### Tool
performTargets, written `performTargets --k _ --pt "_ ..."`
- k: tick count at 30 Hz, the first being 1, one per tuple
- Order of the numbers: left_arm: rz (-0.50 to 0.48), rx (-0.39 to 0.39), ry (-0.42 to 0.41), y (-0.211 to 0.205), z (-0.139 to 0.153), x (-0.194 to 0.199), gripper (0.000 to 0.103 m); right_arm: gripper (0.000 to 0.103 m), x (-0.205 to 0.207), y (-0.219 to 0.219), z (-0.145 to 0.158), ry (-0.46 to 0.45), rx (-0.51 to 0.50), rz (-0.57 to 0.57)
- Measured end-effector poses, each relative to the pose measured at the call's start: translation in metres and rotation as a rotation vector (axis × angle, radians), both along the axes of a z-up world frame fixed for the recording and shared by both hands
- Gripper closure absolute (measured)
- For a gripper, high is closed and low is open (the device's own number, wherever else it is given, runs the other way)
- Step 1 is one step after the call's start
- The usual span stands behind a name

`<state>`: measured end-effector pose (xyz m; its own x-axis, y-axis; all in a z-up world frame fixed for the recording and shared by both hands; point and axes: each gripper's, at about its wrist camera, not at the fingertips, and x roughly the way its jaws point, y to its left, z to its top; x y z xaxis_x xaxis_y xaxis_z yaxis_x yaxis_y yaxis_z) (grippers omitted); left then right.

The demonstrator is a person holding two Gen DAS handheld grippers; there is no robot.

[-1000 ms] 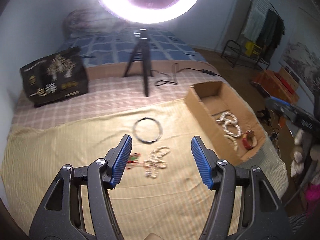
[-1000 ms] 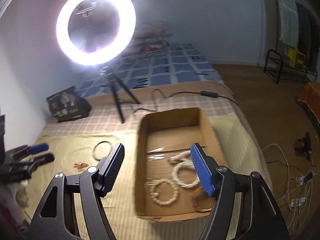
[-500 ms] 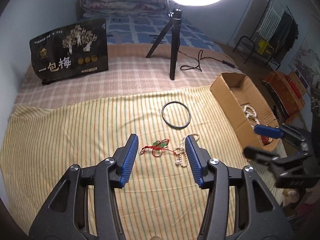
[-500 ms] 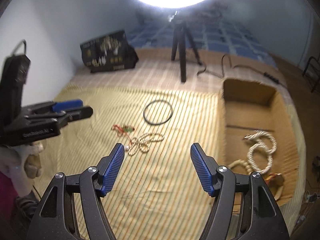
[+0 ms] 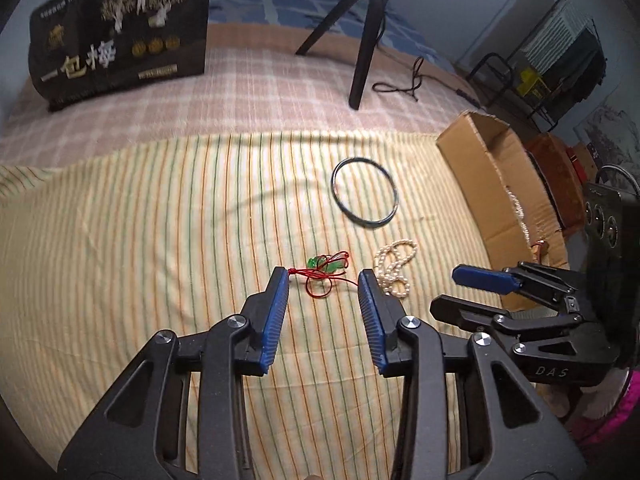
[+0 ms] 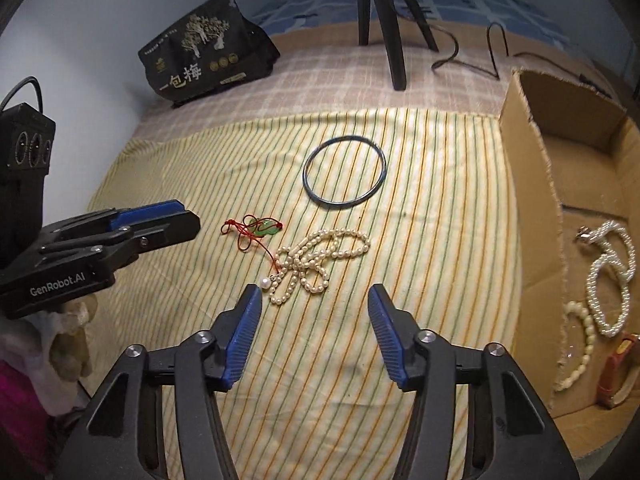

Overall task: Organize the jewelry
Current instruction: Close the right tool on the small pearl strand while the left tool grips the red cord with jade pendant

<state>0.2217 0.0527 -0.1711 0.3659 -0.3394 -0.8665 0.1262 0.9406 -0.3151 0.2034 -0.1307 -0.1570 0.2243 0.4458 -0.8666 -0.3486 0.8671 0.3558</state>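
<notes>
Left gripper [image 5: 323,276] fingers spread, empty, low over the bed's striped cloth [image 5: 140,240]. Red-cord pendant [image 5: 325,270] lies just ahead, centred in the gap; cord ends run across toward both fingertips, the knotted end at the left tip. Looks like left is set to close on it.

Right gripper [image 6: 314,294] fingers also spread, empty. Pearl necklace [image 6: 316,256] is a loose heap just beyond its tips, slightly left of centre, long axis running left-right. The red cord reaches the pearls, so tangle risk if one gets lifted.

Farther: dark bangle [image 6: 344,172] flat on cloth. Cardboard box [image 6: 528,184] right of it, already holding bead pieces.
</notes>
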Motion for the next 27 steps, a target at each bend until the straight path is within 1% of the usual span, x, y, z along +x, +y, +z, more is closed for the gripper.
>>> performTargets --k 1,2,6,7,13,15,20,27 --pt "0.001 -0.007 0.014 -0.001 -0.004 0.002 0.067 0.059 0.002 0.000 -0.005 0.015 0.002 -0.002" --pt "0.000 -0.008 0.020 -0.001 -0.007 0.004 0.067 0.061 0.004 0.000 -0.009 0.029 0.007 -0.004" --pt "-0.026 0.004 0.034 -0.007 -0.014 0.009 0.067 0.065 0.010 0.003 -0.020 0.050 0.010 -0.003" --pt "-0.033 0.007 0.038 -0.010 -0.016 0.010 0.067 0.068 0.011 0.004 -0.022 0.051 0.007 -0.001" --pt "-0.053 0.031 0.045 -0.019 -0.023 0.016 0.067 0.070 0.015 0.011 -0.029 0.047 0.001 0.011" --pt "-0.057 0.036 0.048 -0.020 -0.026 0.017 0.067 0.070 0.015 0.014 -0.031 0.036 -0.012 0.018" --pt "-0.045 0.055 0.059 -0.020 -0.034 0.020 0.067 0.079 0.018 0.019 -0.036 0.000 -0.051 0.022" --pt "-0.049 0.076 0.059 -0.024 -0.041 0.025 0.067 0.079 0.016 0.034 -0.037 -0.078 -0.128 0.070"
